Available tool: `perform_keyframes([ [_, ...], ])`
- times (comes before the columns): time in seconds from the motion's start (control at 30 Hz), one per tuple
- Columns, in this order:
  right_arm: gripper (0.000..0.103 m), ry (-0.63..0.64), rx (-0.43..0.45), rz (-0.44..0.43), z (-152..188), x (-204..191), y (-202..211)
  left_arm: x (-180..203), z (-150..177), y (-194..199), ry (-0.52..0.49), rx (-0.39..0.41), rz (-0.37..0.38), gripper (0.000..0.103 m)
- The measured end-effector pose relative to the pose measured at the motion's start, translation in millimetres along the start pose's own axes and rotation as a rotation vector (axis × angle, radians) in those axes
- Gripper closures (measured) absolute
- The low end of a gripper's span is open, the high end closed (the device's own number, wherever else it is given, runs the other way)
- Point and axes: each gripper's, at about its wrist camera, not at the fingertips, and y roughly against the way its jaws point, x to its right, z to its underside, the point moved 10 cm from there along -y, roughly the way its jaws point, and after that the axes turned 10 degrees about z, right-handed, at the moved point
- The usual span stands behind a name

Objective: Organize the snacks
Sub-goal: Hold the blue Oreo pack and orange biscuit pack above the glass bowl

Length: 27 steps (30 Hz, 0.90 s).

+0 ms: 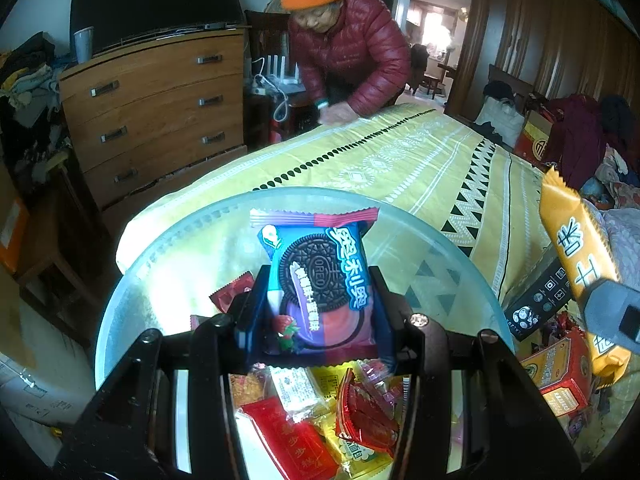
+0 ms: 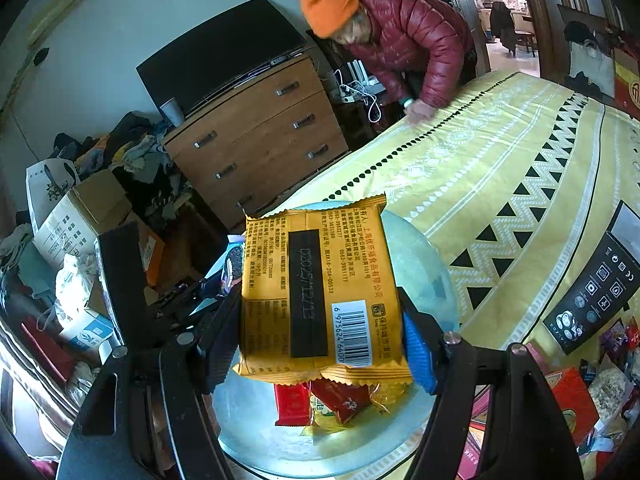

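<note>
Left wrist view: the left tool [image 1: 316,312] is clamped on a blue Oreo packet [image 1: 320,284], its two fingers pressing the packet's sides. The packet hangs above a round glass plate [image 1: 160,264] that lies on a bed with a yellow patterned bedspread [image 1: 420,160]. Beneath the tool, small wrapped snacks [image 1: 320,412] lie piled on the plate. Off to the tool's right, the orange packet [image 1: 576,256] hangs in the air.

Right wrist view: the right tool [image 2: 320,320] grips the orange packet [image 2: 320,288] by its edges, barcode side facing the camera, above the glass plate [image 2: 424,272]. Red and yellow snacks [image 2: 332,404] lie under it. The Oreo packet [image 2: 234,262] shows to the tool's left.
</note>
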Motion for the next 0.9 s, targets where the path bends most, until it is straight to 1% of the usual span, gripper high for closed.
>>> perform_keyframes([
  [0.9,0.029,-0.011,-0.014,-0.001,0.8,-1.7,-4.2,-2.8,2.5,-2.8,0.023,-0.004,0.013,0.057],
])
